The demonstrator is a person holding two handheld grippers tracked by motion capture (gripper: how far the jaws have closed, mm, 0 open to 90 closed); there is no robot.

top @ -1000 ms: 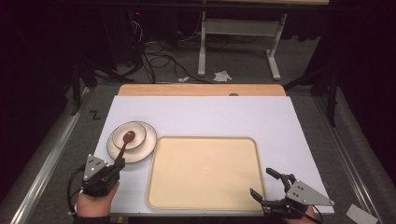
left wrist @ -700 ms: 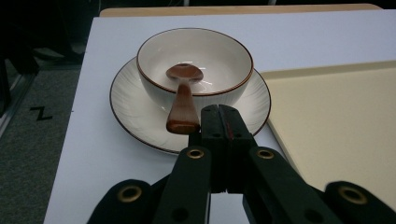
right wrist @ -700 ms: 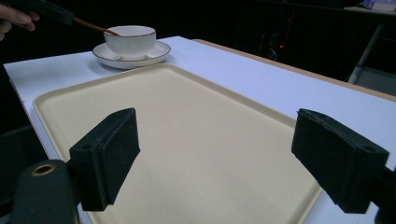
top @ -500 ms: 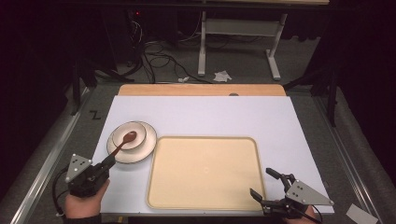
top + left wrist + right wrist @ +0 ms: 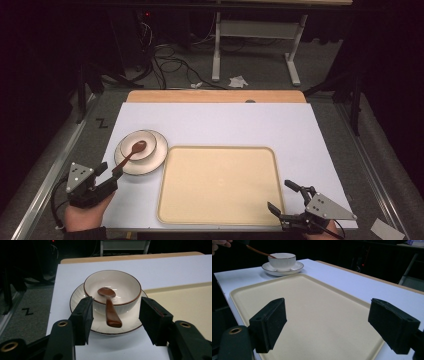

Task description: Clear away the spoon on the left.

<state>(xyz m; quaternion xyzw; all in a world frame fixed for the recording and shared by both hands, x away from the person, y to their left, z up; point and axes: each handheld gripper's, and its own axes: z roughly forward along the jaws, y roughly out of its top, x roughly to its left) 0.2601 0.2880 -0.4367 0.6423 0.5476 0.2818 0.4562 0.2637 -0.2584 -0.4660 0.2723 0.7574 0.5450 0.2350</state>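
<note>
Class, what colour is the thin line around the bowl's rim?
Dark brown, on a cream-white bowl. It shows best in the left gripper view.

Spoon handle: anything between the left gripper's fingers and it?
Nothing visible. The left gripper is open, its fingers flanking the brown spoon, whose handle sticks out over the bowl rim above the saucer toward the gripper. The gap ahead is bare.

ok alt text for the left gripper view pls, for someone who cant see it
A white bowl with a thin brown rim sits on a matching saucer, and a brown spoon rests in it with the handle pointing at the camera. The open left claw frames them from below, on a white table beside a beige tray.
</note>
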